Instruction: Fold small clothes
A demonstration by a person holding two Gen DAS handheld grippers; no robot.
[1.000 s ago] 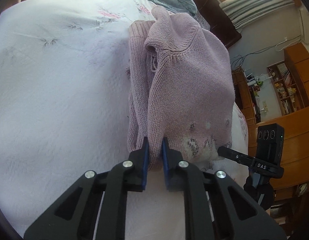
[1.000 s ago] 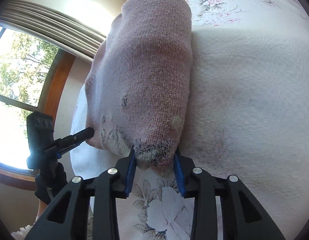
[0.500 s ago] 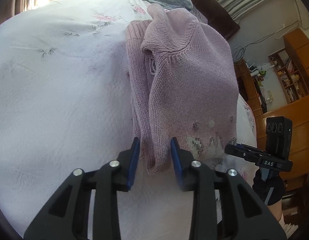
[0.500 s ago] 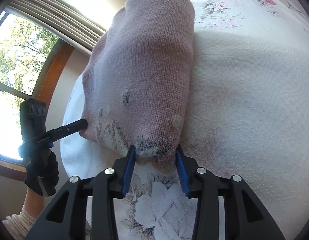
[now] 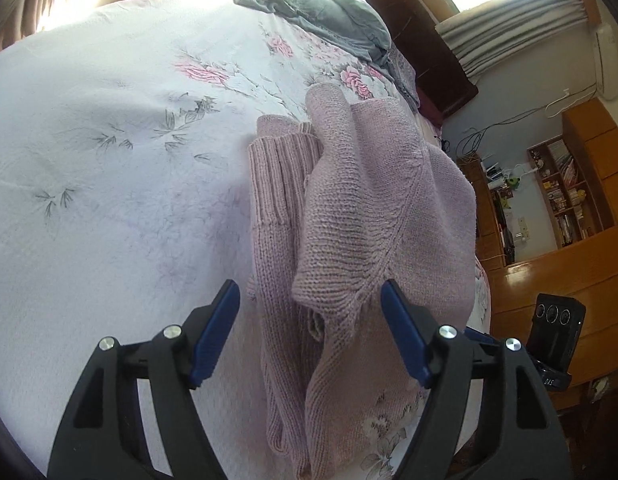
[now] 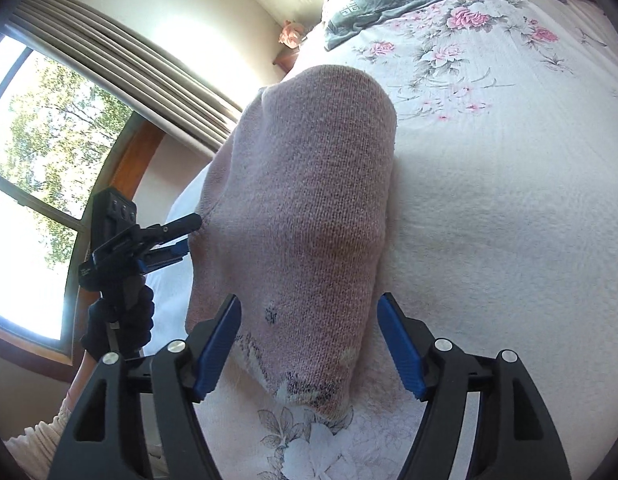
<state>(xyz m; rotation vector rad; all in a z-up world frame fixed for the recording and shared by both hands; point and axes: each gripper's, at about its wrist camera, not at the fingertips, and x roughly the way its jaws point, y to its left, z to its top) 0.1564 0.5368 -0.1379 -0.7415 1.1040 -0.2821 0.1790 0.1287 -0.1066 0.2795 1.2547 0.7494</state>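
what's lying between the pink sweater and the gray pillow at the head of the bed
Only bare floral bedspread lies between the pink sweater and the gray pillow, clearest in the left wrist view.

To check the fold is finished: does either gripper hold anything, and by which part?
Nothing is held. The left gripper and right gripper both stand open, and the sweater lies on the bed.

— Which colours are seen on the sweater [image 5: 373,216]?
— A dusty pink-mauve knit is shown, with ribbed cuffs and a pale floral motif flecked with dark near the hem.
— And the bedspread [image 6: 509,208]?
— White is seen, printed with pink roses and grey-green leaves. A grey garment [image 5: 321,12] is laid on it. Black grippers with blue pads [image 6: 219,354] are visible.
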